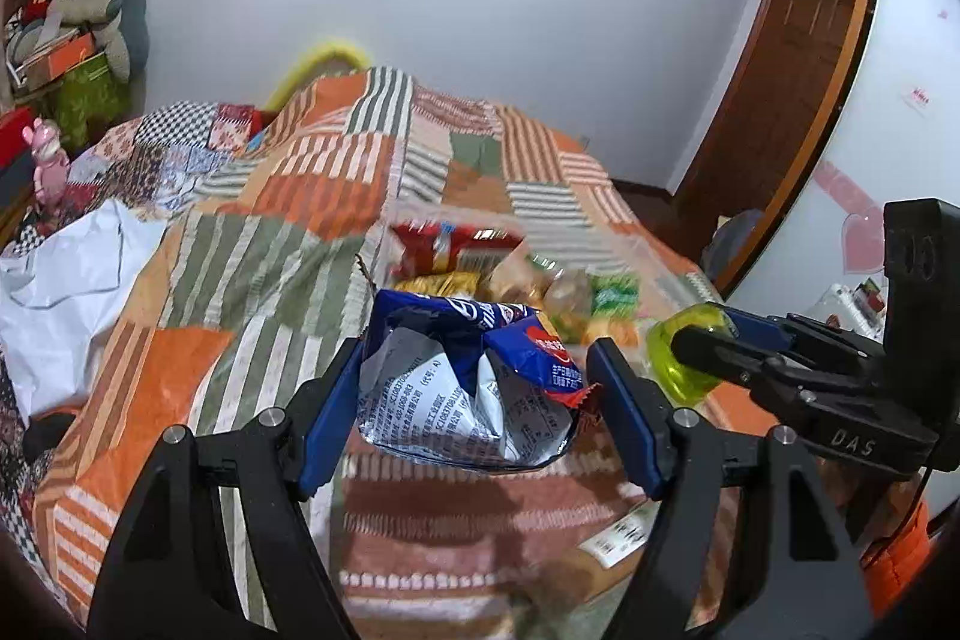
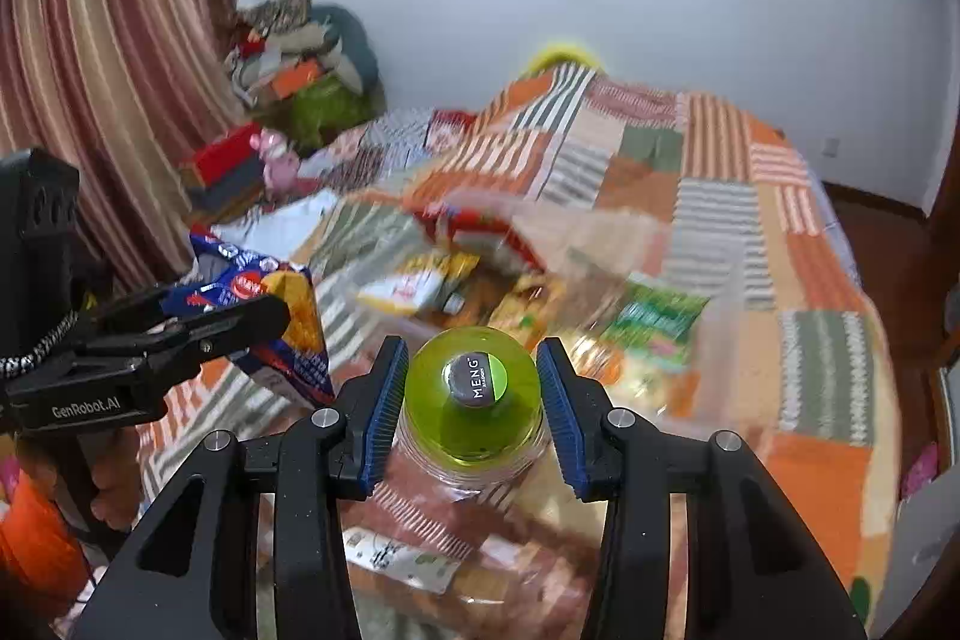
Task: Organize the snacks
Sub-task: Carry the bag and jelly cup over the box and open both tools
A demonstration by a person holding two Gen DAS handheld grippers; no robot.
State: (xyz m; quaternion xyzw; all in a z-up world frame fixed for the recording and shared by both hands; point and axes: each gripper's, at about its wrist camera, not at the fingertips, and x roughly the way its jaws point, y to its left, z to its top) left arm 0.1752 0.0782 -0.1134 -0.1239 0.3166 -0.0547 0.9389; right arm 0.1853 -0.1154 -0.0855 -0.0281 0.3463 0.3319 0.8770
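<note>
My left gripper (image 1: 480, 349) is shut on a crumpled blue snack bag (image 1: 468, 388) and holds it above the bed, with both blue pads against the bag's sides. My right gripper (image 2: 473, 346) is shut on a yellow-green bottle (image 2: 474, 430) with a grey cap (image 2: 475, 381), lifted clear of the bed. In the left wrist view the right gripper (image 1: 690, 340) and bottle (image 1: 684, 364) hang just to the right of the bag. The right wrist view shows the left gripper (image 2: 240, 307) with the blue bag (image 2: 288, 316) at the left. Behind both lies a blurred pile of snack packs (image 2: 528, 298).
A patchwork bedspread (image 1: 312, 196) covers the bed. The pile sits in what looks like a clear container (image 2: 606, 232). A white bag (image 1: 66, 268) lies at the left, and a cardboard box with a label (image 1: 618, 541) is below the grippers. A wooden door (image 1: 774, 88) stands at the right, a curtain (image 2: 102, 40) at the left.
</note>
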